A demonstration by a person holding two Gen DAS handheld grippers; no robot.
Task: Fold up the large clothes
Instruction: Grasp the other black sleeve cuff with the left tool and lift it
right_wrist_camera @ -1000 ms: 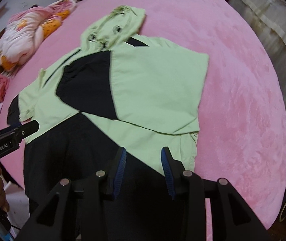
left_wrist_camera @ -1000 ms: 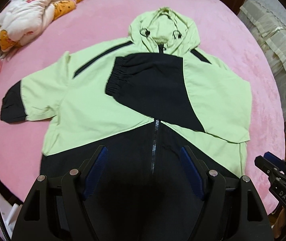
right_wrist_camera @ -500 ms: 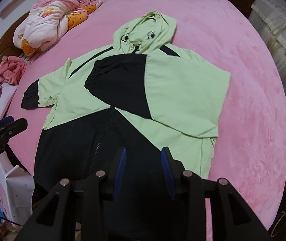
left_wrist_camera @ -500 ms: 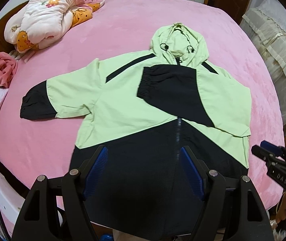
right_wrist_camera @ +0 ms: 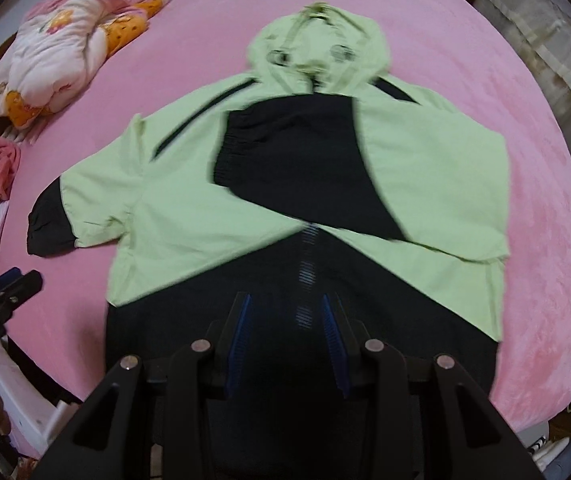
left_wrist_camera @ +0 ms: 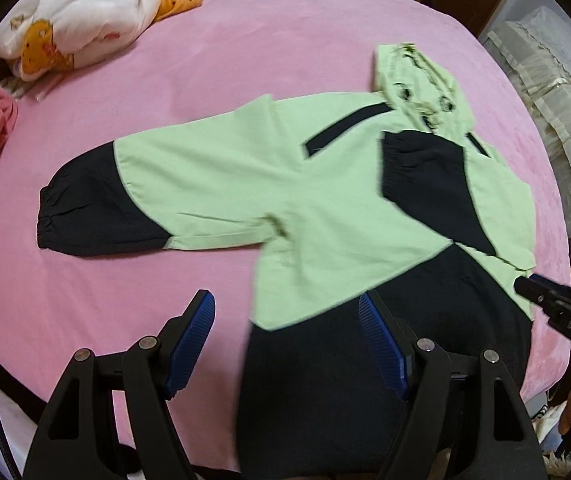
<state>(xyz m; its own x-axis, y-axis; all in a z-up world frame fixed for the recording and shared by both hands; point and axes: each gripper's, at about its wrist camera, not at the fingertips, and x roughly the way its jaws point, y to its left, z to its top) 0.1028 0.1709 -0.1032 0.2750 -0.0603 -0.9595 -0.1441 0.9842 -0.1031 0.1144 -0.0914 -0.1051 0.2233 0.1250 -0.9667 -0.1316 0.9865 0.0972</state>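
Hovering over the bed (left_wrist_camera: 285,40), my left claw (left_wrist_camera: 287,344) gapes wide and empty; my right claw (right_wrist_camera: 287,340) stands half open, gripping nothing. Below them the jacket (right_wrist_camera: 213,208) lies flat on the pink cover, one sleeve (right_wrist_camera: 305,168) folded across its chest, the other sleeve (left_wrist_camera: 125,200) stretched out sideways.

Pink bedspread (left_wrist_camera: 285,40) covers bed; rolled floral quilt (left_wrist_camera: 85,8) at far left; cream curtain (left_wrist_camera: 545,92) right.
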